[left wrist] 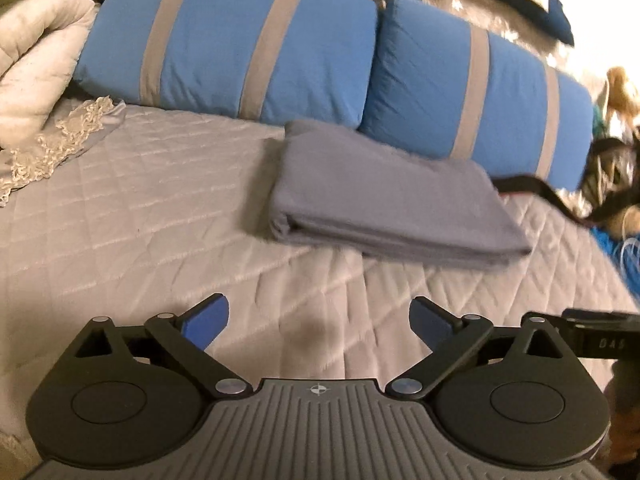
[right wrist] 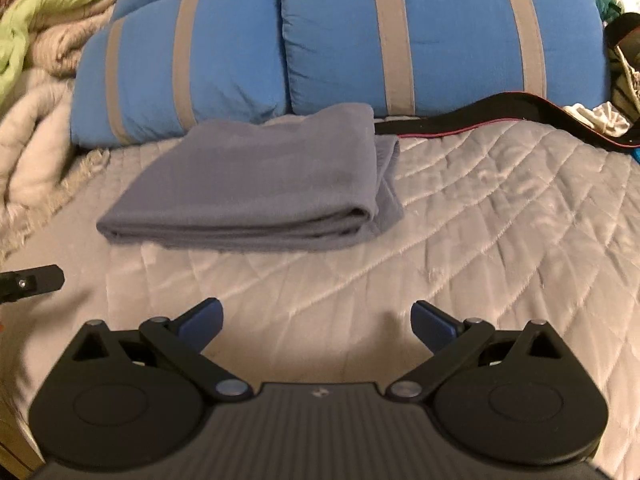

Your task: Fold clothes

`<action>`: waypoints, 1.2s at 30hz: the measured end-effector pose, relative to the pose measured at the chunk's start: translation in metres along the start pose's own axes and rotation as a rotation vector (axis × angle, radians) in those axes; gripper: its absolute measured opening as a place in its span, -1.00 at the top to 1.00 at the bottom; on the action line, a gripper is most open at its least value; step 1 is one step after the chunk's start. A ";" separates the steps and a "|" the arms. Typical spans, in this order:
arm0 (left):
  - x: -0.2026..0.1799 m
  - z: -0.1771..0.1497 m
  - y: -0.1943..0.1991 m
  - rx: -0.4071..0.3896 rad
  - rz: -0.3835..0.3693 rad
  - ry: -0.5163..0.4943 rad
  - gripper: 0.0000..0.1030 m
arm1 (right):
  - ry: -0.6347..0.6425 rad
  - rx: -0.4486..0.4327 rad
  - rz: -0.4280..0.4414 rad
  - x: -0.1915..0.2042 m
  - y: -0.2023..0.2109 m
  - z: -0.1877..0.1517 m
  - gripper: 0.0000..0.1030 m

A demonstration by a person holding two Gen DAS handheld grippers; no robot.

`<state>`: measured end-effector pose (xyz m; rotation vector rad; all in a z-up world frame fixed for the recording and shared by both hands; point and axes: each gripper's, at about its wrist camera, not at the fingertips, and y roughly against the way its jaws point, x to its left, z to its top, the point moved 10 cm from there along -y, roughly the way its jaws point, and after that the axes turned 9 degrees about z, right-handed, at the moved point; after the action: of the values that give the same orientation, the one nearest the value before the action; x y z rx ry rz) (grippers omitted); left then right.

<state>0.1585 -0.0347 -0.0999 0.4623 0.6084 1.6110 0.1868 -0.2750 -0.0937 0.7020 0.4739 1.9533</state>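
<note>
Left wrist view shows the folded grey cloth (left wrist: 384, 196) lying flat in a neat rectangle on the quilted grey bedspread (left wrist: 140, 220), its far edge just beside two blue pillows with grey stripes (left wrist: 248, 40) that stand along the back of the bed. From the right wrist view the same cloth (right wrist: 256, 184) sits in the middle of the bedspread (right wrist: 500, 220), stacked layers visible along its near edge, with the pillows (right wrist: 440, 32) right behind it. A black strap with a red edge (right wrist: 500, 114) runs across the cover from the cloth's far right corner toward the right. Rumpled pale blankets (right wrist: 36, 136) and a green fabric (right wrist: 24, 20) are heaped at the left.

Both tools hover above the bare cover, short of the cloth and touching nothing. The left gripper (left wrist: 318, 318) has its blue-padded fingers spread wide apart, empty. The right gripper (right wrist: 316, 320) likewise has its fingers spread wide, empty.
</note>
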 end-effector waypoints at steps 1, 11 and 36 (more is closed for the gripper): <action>-0.001 -0.005 -0.001 0.012 0.007 -0.003 -0.92 | 0.009 0.003 -0.003 0.003 0.000 -0.003 -1.00; -0.012 -0.032 -0.017 0.024 0.084 -0.137 -0.99 | 0.153 0.035 -0.098 0.022 -0.008 -0.029 -1.00; -0.020 -0.032 -0.022 0.056 0.150 -0.168 -0.99 | 0.117 0.092 -0.135 0.024 -0.011 -0.030 -1.00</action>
<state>0.1582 -0.0565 -0.1373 0.6907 0.5020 1.6792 0.1659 -0.2490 -0.1167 0.5993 0.6702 1.8610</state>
